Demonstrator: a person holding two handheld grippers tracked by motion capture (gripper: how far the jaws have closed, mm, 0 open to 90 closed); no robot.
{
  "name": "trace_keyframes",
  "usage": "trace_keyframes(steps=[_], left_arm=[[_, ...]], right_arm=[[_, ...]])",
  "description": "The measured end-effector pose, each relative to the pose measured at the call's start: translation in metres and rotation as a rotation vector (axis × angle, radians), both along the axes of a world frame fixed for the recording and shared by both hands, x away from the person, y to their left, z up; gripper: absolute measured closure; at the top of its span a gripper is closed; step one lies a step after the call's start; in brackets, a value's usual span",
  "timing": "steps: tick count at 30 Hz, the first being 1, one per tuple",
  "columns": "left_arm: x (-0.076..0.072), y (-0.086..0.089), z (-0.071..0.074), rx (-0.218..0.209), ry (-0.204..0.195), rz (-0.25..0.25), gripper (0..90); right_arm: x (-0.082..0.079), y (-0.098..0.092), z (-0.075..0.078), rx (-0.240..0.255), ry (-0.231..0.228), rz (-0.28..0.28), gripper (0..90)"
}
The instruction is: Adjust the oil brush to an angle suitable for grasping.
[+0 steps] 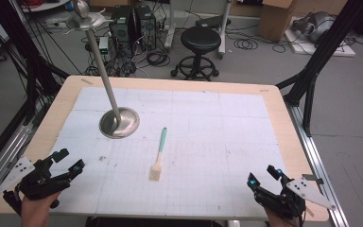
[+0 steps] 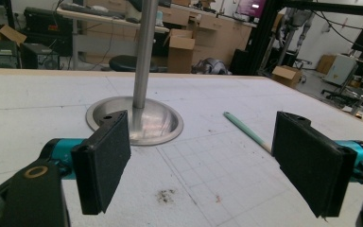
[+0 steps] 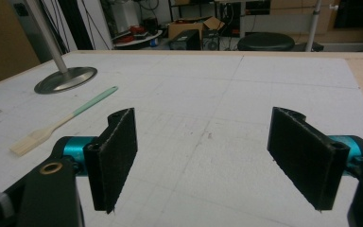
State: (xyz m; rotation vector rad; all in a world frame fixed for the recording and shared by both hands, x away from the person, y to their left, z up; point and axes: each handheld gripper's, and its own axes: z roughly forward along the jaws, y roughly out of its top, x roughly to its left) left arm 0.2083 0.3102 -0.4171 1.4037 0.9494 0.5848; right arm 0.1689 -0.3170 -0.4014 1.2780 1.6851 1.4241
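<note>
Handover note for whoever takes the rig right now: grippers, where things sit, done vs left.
Left gripper: open, nothing between the jaws, at the near left corner of the table.
Right gripper: open, nothing held, at the near right corner.
Brush: lies flat mid-table, mint handle pointing away, bristles toward you, untouched.
Metal stand: upright to the left of and beyond the brush, round base on the mat, apart from the brush.
Done: nothing visible yet.
Left: probably pick up the brush; either gripper looks about equally far from it.
</note>
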Motion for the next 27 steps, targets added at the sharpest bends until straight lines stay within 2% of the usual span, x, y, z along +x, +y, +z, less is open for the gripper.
trace_keyframes(steps=[6,9,13,14,17,18,19,21,22,23,24,25,26,27], left_arm=[[0.001,0.005,-0.001,-0.016,0.008,0.017,20.9],[0.001,0.005,-0.001,-0.021,0.01,0.019,20.9],[0.003,0.003,-0.001,-0.013,0.012,0.02,20.9],[0.003,0.003,-0.001,-0.008,0.013,0.013,20.9],[0.003,0.002,-0.001,0.002,0.014,0.0,20.9],[0.003,0.002,-0.001,0.002,0.014,-0.003,20.9],[0.002,0.002,-0.001,-0.003,0.013,-0.009,20.9],[0.002,0.002,-0.001,-0.002,0.014,-0.012,20.9],[0.002,0.002,-0.001,-0.002,0.014,-0.012,20.9],[0.003,0.003,-0.002,-0.002,0.016,-0.015,20.9],[0.003,0.003,-0.002,-0.002,0.016,-0.015,21.2],[0.003,0.003,-0.002,-0.01,0.014,-0.017,21.6],[0.003,0.003,-0.002,-0.01,0.014,-0.017,21.6],[0.002,0.004,-0.002,-0.015,0.013,-0.015,21.6]], right_arm=[[0.003,0.004,-0.001,-0.004,0.02,0.007,23.5],[0.007,0.009,-0.002,-0.013,0.038,0.036,25.7],[0.01,0.027,-0.001,-0.013,0.052,0.074,25.6],[0.011,0.033,0.0,-0.033,0.045,0.078,25.1],[0.02,0.052,0.002,-0.025,0.068,0.097,23.3],[0.02,0.052,0.002,-0.025,0.068,0.097,23.3],[0.029,0.071,0.001,-0.032,0.101,0.153,27.0],[0.035,0.088,-0.001,-0.063,0.118,0.232,41.9],[0.035,0.088,-0.001,-0.063,0.118,0.232,41.9],[0.044,0.113,-0.004,-0.094,0.127,0.309,52.9],[0.044,0.113,-0.004,-0.094,0.127,0.309,52.9],[0.054,0.134,-0.008,-0.114,0.15,0.342,58.7],[0.054,0.134,-0.008,-0.114,0.15,0.342,58.7],[0.063,0.152,-0.013,-0.117,0.184,0.354,62.0]])
